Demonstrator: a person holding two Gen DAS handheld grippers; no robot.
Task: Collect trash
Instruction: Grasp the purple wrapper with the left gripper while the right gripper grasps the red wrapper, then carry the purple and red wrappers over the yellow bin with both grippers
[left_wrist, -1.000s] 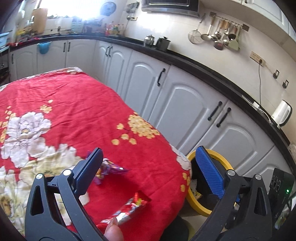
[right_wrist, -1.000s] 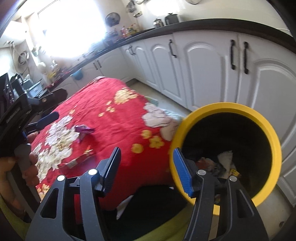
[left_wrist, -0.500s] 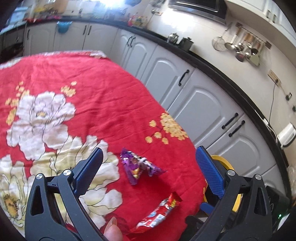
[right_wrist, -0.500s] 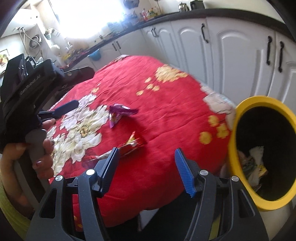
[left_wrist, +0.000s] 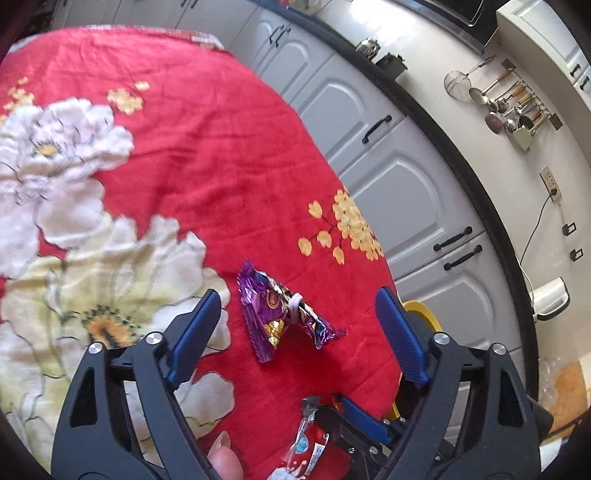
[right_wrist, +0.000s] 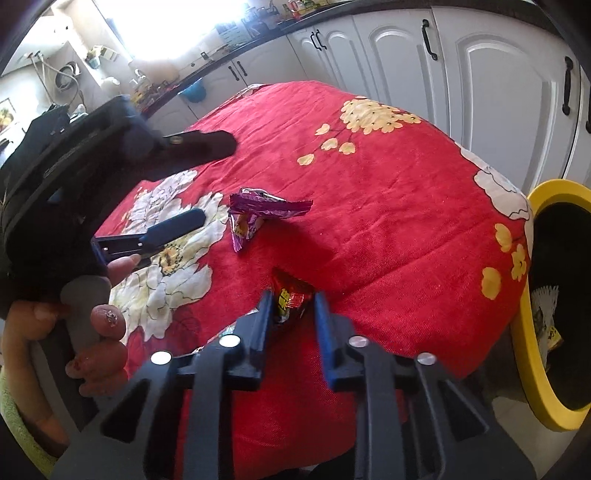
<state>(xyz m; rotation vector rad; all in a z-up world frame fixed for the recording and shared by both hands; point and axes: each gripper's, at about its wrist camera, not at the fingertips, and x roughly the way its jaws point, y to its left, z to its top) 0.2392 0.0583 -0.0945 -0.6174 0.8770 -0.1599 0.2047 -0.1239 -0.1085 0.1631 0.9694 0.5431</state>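
Covering the surface (left_wrist: 207, 155) is a red cloth with pale flowers; white kitchen cabinets (left_wrist: 399, 184) stand behind. A yellow-rimmed bin (right_wrist: 535, 369) beside it holds wrappers. The left hand-held gripper (left_wrist: 295, 317), closing, gapes around the purple wrapper (left_wrist: 280, 310); the right hand-held gripper (right_wrist: 291, 317) has just closed on the red wrapper (right_wrist: 290, 297).

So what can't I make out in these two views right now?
- Red wrapper: right wrist view, the right tongs hide its near end, so pad contact is unclear.
- Yellow bin: cut off by the right edge.
- Purple wrapper: print too small to read; left tongs straddle it, open.
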